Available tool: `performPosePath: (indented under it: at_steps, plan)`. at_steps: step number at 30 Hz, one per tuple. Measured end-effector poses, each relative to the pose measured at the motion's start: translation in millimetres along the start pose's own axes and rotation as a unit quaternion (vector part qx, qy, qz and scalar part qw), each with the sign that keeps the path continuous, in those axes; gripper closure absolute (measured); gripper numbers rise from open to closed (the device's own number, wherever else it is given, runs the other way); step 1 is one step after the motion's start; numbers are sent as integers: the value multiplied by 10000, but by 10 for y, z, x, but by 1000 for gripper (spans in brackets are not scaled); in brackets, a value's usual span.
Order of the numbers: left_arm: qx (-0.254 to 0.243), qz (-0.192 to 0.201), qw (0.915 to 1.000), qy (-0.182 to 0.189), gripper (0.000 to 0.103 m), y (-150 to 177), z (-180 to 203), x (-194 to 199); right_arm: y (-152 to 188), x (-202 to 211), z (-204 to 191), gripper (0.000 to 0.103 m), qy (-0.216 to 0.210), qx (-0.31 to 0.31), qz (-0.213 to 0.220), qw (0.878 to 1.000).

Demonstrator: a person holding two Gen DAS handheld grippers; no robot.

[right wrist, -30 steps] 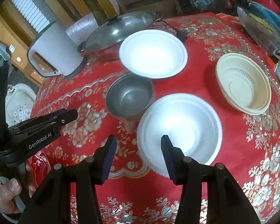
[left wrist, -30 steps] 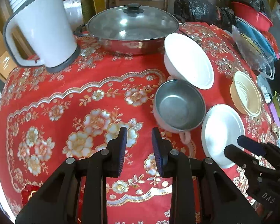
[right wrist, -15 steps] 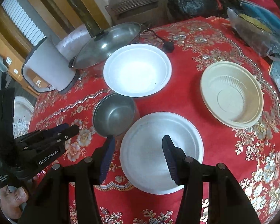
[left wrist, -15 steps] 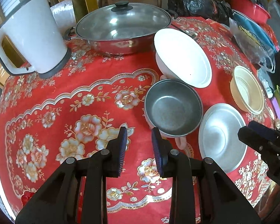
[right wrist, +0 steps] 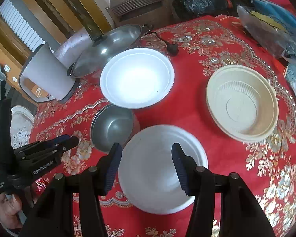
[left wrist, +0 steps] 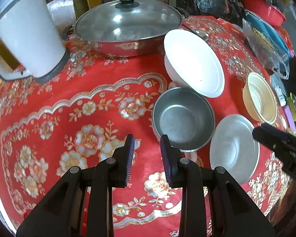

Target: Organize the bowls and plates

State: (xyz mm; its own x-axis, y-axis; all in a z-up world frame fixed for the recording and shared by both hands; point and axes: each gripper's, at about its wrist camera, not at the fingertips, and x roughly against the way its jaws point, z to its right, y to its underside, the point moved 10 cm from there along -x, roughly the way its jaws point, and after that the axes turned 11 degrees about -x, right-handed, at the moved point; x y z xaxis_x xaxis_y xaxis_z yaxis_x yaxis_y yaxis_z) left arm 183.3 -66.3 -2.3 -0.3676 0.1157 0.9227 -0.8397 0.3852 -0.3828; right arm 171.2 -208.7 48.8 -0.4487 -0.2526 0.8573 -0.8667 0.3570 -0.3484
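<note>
Above the red cloth (right wrist: 217,98), both the left gripper (left wrist: 146,152) and right gripper (right wrist: 146,164) hang spread and empty, so the right one should probably pinch the metal plate (right wrist: 159,169) by its near rim.

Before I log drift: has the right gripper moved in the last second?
Yes. The right gripper has pulled back and opened wider: the metal plate now lies between its fingers, and the cream bowl looks farther off.

A red floral tablecloth (left wrist: 49,108) covers the tabletop. Behind it stand a wooden chair (right wrist: 140,4) and yellow wooden framing (right wrist: 29,29). Daylight glares through a slatted window (right wrist: 19,23).
</note>
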Motion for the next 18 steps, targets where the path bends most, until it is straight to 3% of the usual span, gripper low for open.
performPosePath:
  at_steps: [5,6,7,9,18]
  plan:
    - [-40,172,9998,-16,76,-345,-33,72,-300,-65,39,50,-208,-261,42,9994]
    - [-61,197,9998,10,70,-429,-16,73,-361,-86,48,50,-249,-331,35,9991]
    - [-77,184,9998,64,51,-487,-6,60,-411,-108,56,50,-254,-365,24,9990]
    - [-66,164,9996,241,37,-580,34,19,-502,-146,69,50,-279,-422,22,9987]
    - [67,-44,9996,259,37,-898,23,-282,-694,-395,124,50,-387,-592,-112,9974]
